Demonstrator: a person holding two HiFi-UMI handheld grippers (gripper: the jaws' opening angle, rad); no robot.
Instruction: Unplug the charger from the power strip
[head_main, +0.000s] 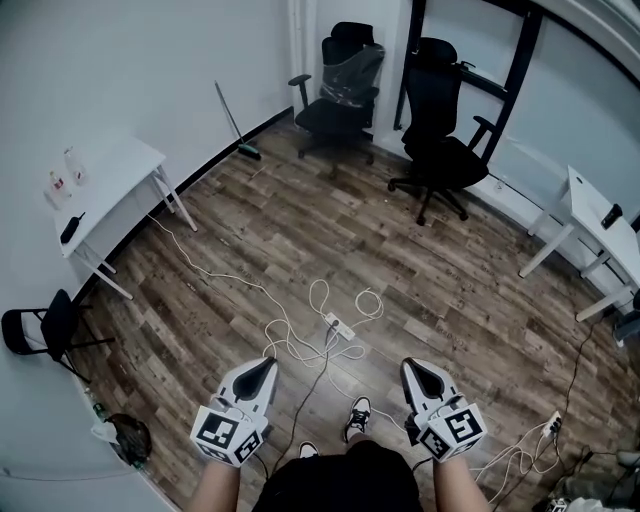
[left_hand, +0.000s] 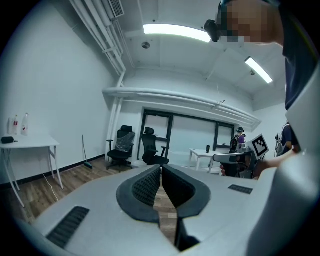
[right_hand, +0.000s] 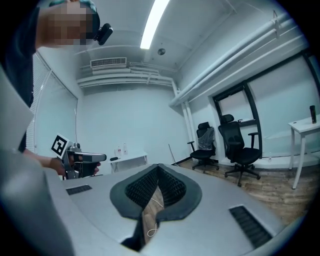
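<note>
Power strip (head_main: 338, 326), small, white and oblong, lies on the wooden floor (head_main: 430, 270) just ahead of the person's shoe (head_main: 357, 416), ringed by loose loops of white cable (head_main: 318, 296). The charger on it is too small to pick out, perhaps the pale lump at one end. Nearer the person, left gripper (head_main: 266, 362) and right gripper (head_main: 410, 364) hang well apart from the strip, each with its jaws pressed together on nothing.
</note>
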